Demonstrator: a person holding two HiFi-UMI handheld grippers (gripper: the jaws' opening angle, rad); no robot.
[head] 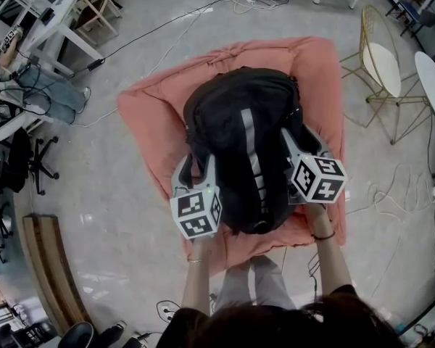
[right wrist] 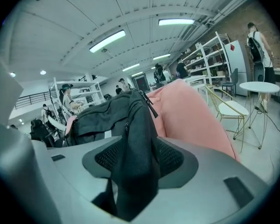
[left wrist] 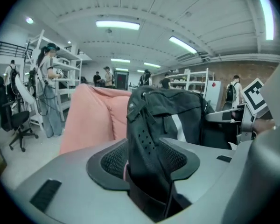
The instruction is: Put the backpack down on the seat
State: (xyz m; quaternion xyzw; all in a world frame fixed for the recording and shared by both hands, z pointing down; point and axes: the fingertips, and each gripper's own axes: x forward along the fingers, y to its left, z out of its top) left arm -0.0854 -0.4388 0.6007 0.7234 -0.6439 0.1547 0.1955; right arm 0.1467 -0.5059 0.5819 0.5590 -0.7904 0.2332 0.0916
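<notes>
1. The left gripper [head: 198, 171] had its jaws spread wide. A black strap [left wrist: 147, 143] of the backpack stood loosely between the mesh pads, which did not appear to press on it.
2. The right gripper [head: 302, 145] was just as wide open, with another black strap [right wrist: 135, 143] hanging slack in its gap and nothing clamped.
3. The backpack [head: 239, 143] lay flat on the pink cushioned seat [head: 152, 114], its grey stripe facing up. The left gripper sat at its 8 o'clock edge and the right at its 4 o'clock edge.
4. Holding one strap on each side likely kept the bag level. With the seat bearing its weight and both jaws loosened, the task looked as good as done.
5. The seat held only the backpack, with pink fabric showing all round it. The bag looked closed, so its contents could not be told.
6. A wire chair [head: 380, 56] stood well apart at 2 o'clock.
</notes>
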